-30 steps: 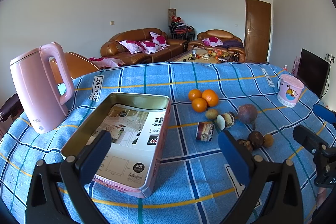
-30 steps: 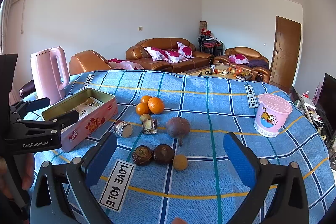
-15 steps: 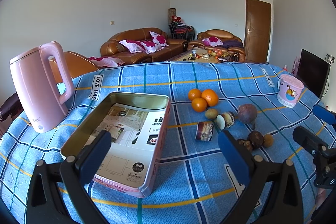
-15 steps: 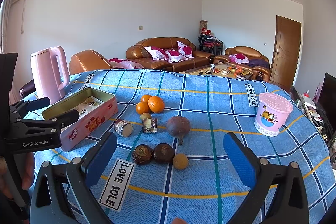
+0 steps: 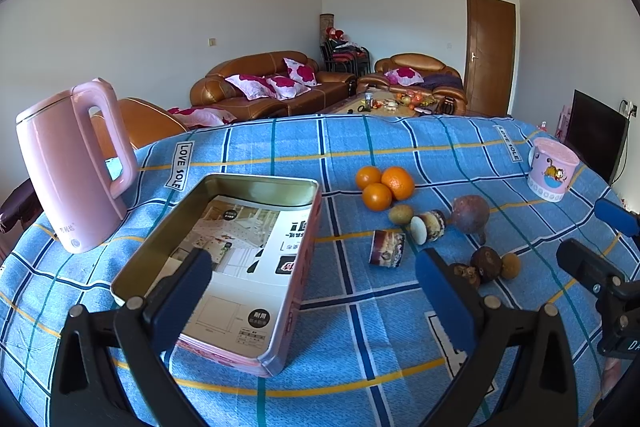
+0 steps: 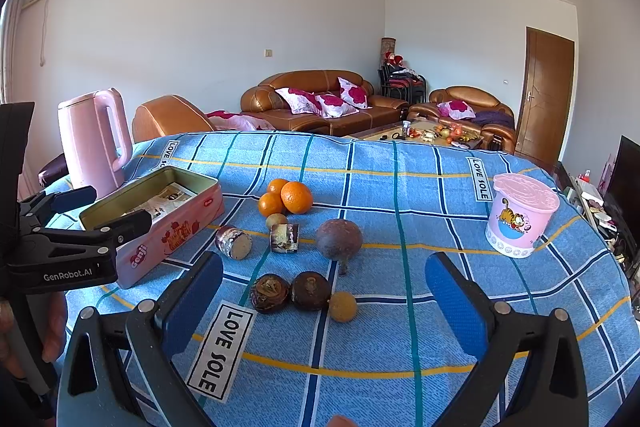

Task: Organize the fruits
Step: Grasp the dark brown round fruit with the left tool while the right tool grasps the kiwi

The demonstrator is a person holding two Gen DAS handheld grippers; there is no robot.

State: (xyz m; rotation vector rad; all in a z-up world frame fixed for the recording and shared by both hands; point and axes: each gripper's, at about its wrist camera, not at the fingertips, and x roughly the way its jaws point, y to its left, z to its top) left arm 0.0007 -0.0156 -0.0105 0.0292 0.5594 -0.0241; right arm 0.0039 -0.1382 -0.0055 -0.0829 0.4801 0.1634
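a: both grippers are spread wide and carry nothing. the right gripper [image 6: 324, 301] hangs over the bench [image 6: 400, 347], and the left gripper [image 5: 312, 291] hangs above the near end of the tin [image 5: 224, 347].

b: so what would you take first?

a: i'd judge the small yellow fruit [image 6: 342, 306], since it sits just ahead of the right gripper, between its fingers. come straight down, one finger either side, and close gently; it looks round and could roll.

b: anything crowding it?

a: yes. two dark fruits [image 6: 290, 291] lie just beside it on its left, the nearer one touching or almost touching, so keep the left finger out of that gap or take the dark pair first.

b: and further out?

a: a large purple fruit [image 6: 339, 239] behind those, then two short cut pieces [image 6: 258, 241], a small green fruit [image 6: 277, 219], and three oranges [image 6: 286, 198] bunched together.

b: where do they go?

a: probably the open tin, off to the left of the fruit, with only a printed sheet inside.
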